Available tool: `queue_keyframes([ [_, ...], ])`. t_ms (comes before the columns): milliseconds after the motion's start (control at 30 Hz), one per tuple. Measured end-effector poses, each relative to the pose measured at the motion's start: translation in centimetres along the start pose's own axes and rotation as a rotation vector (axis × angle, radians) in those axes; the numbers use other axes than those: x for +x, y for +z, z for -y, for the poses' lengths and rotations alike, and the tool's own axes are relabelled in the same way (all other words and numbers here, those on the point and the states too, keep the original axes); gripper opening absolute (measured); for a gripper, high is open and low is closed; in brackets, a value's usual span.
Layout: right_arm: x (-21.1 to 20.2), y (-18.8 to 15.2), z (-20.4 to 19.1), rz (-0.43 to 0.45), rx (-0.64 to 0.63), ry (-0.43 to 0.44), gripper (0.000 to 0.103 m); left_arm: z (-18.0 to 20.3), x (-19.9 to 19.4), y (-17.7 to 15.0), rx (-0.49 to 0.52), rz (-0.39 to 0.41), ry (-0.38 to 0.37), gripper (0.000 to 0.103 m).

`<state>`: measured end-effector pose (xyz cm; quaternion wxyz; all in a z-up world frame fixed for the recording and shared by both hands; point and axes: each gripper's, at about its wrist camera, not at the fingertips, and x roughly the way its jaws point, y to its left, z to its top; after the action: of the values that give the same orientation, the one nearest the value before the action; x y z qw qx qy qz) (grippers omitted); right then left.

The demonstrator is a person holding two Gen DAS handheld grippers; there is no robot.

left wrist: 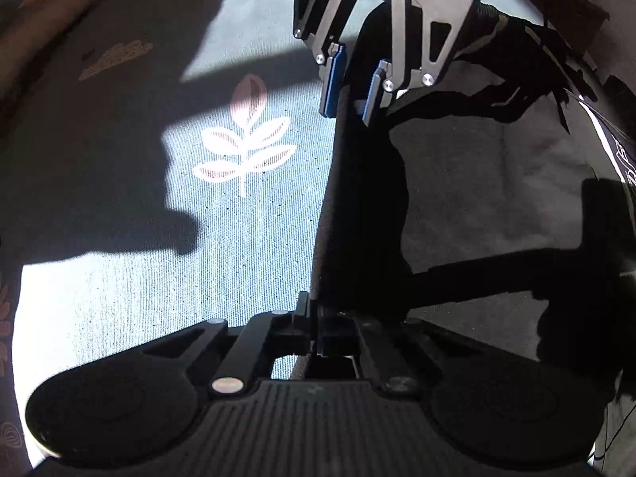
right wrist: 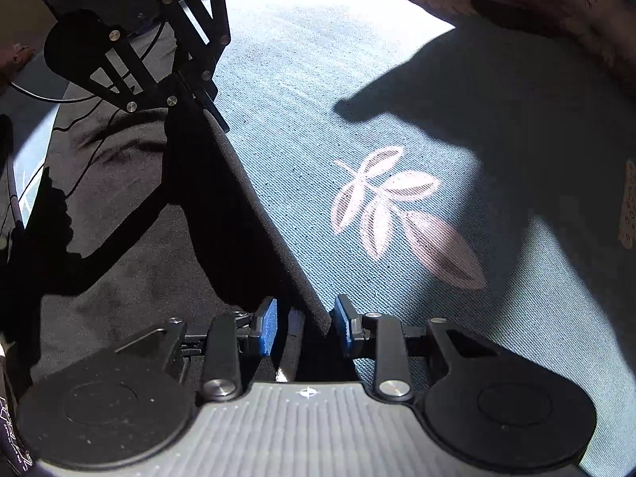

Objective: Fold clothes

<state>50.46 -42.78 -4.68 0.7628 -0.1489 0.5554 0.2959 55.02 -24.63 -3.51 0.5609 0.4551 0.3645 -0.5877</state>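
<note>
Left wrist view: left claw (left wrist: 318,342) is clamped on the folded edge of the dark grey fabric garment (left wrist: 477,198), lying right on the blue leaf-print bedsheet (left wrist: 179,278). Right claw (right wrist: 304,328) straddles that edge, parted; lifting now could drop that side.

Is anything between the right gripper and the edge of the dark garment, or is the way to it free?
Nothing visible stands in the way. The right gripper already straddles the garment's straight edge, blue pads either side of it, apart and not pressing. The left gripper is shut on the same edge farther along. Beside the edge lies only the leaf-print cloth.
</note>
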Motion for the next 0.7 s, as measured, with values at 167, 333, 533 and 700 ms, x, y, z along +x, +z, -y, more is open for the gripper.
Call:
queue_keyframes([
  [167,-0.9,-0.6,-0.8,-0.025,-0.01,-0.034,0.007,0.8,-0.6,0.1,0.012,-0.032,0.069,0.001],
  [333,-2.0,-0.4,-0.2,0.047,0.026,-0.13,0.007,-0.1,-1.3,1.1,-0.004,-0.047,0.17,0.001],
  [533,-0.1,-0.9,0.2,0.038,0.078,-0.207,0.009,-1.3,2.1,1.6,-0.035,-0.106,0.224,0.01],
  [700,-2.9,-2.5,0.3,0.101,0.174,-0.2,0.023,-1.1,0.6,0.7,-0.111,-0.066,0.235,0.013],
])
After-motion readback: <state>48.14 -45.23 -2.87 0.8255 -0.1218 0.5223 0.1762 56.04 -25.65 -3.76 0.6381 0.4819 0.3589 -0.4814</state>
